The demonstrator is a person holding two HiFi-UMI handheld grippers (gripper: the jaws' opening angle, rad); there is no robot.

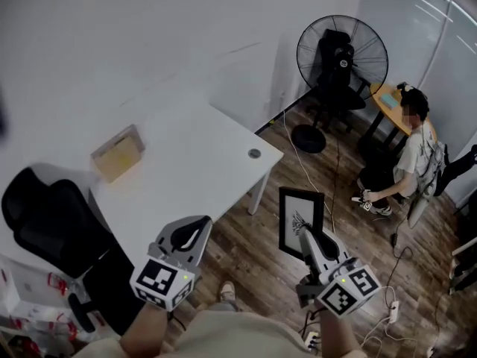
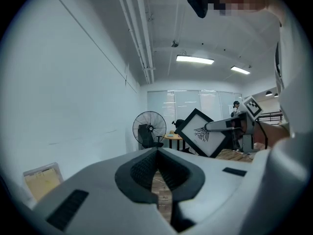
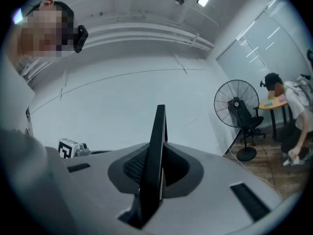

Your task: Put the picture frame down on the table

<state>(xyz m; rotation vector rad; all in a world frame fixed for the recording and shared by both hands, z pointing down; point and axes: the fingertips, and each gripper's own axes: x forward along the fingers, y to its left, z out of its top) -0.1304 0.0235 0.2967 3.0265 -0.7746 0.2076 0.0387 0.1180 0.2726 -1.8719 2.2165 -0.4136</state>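
Note:
A black picture frame (image 1: 299, 220) with a white picture and a dark line drawing hangs over the wooden floor, right of the white table (image 1: 201, 148). My right gripper (image 1: 305, 233) is shut on its lower edge. In the right gripper view the picture frame (image 3: 155, 155) stands edge-on between the jaws. My left gripper (image 1: 195, 233) is shut and holds nothing, near the table's front edge. From the left gripper view the picture frame (image 2: 201, 132) shows tilted, held by the right gripper (image 2: 210, 127).
A tan box (image 1: 118, 153) lies on the table at the left. A black office chair (image 1: 48, 222) stands beside the table. A floor fan (image 1: 341, 54) stands at the back, a seated person (image 1: 414, 151) is at the right, and cables (image 1: 309, 174) run across the floor.

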